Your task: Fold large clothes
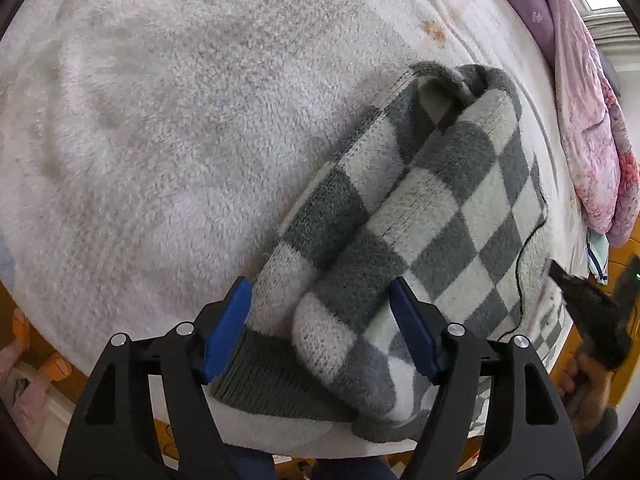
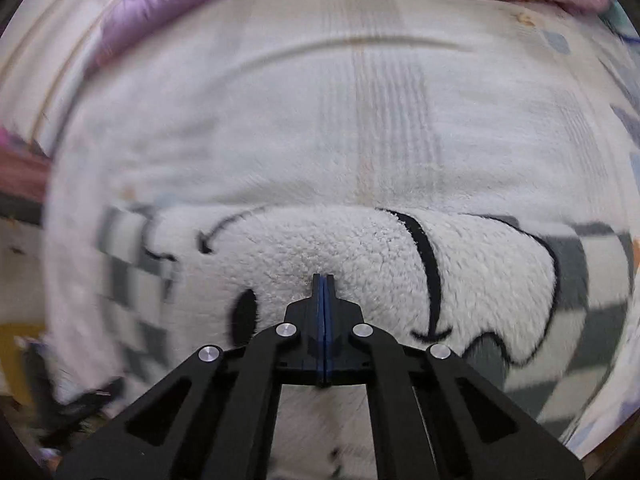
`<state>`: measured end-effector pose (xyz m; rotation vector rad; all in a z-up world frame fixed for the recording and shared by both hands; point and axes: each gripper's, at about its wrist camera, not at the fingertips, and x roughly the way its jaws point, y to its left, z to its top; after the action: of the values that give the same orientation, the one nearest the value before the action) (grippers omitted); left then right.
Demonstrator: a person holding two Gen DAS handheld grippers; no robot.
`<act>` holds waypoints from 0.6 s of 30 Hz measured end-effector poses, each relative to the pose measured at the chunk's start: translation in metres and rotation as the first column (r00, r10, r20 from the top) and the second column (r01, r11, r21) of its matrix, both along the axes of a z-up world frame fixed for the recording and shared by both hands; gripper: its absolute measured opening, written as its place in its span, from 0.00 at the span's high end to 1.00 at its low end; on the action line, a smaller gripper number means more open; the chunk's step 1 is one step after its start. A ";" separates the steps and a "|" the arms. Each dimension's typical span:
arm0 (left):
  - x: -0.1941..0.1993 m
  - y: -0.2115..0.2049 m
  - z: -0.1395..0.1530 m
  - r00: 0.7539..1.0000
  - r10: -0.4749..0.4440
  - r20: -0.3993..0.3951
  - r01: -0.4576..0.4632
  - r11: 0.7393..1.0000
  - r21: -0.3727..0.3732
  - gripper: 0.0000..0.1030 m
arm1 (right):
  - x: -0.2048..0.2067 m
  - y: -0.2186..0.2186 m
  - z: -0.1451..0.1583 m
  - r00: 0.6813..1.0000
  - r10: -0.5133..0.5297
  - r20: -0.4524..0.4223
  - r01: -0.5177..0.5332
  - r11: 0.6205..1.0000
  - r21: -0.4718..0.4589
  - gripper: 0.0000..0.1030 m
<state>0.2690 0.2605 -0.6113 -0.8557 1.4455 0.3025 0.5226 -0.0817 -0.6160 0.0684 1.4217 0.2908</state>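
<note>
A grey and white checked sweater (image 1: 420,216) lies on a fluffy white bed cover (image 1: 160,140), a sleeve folded across its body. My left gripper (image 1: 320,300) is open, its blue pads either side of the sleeve's end and ribbed grey cuff (image 1: 260,380) near the bed's edge. In the right wrist view the sweater's white fleecy patch with black outlines (image 2: 360,260) fills the middle. My right gripper (image 2: 323,280) is shut, its tips just above the patch; no cloth shows between the pads. The right gripper (image 1: 592,312) also shows blurred at the left wrist view's right edge.
A pink and purple flowered quilt (image 1: 592,120) is bunched along the bed's far side, also visible in the right wrist view (image 2: 240,0). The bed's wooden edge (image 1: 24,308) runs below the cover. Floor clutter (image 1: 28,380) lies at lower left.
</note>
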 end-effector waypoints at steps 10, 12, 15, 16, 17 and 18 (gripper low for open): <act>0.014 0.006 -0.006 0.998 -0.058 -0.015 0.057 0.998 -0.036 0.27 | -0.014 -0.001 0.006 0.996 -0.079 -0.050 0.080 0.997 0.005 1.00; 0.017 0.009 -0.006 0.997 -0.076 -0.018 0.075 0.996 -0.045 0.27 | -0.034 -0.004 0.008 0.990 -0.108 -0.088 0.110 0.994 0.012 1.00; 0.021 0.020 -0.009 0.994 -0.106 -0.023 0.105 0.993 -0.060 0.27 | -0.069 -0.008 -0.002 0.978 -0.144 -0.153 0.145 0.989 -0.001 1.00; 0.022 0.023 -0.009 0.993 -0.114 -0.024 0.113 0.992 -0.064 0.27 | -0.077 -0.011 -0.006 0.979 -0.154 -0.134 0.155 0.988 0.001 1.00; 0.024 0.025 -0.010 0.992 -0.127 -0.026 0.125 0.990 -0.067 0.27 | -0.080 -0.011 -0.008 0.979 -0.162 -0.123 0.163 0.987 0.002 1.00; 0.024 0.029 -0.009 0.991 -0.135 -0.024 0.133 0.989 -0.070 0.27 | -0.080 -0.011 -0.015 0.978 -0.175 -0.115 0.176 0.984 0.001 1.00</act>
<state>0.2928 0.2899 -0.6206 -0.8071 1.5400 0.1657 0.4423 -0.0931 -0.6314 0.2214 1.5172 0.1506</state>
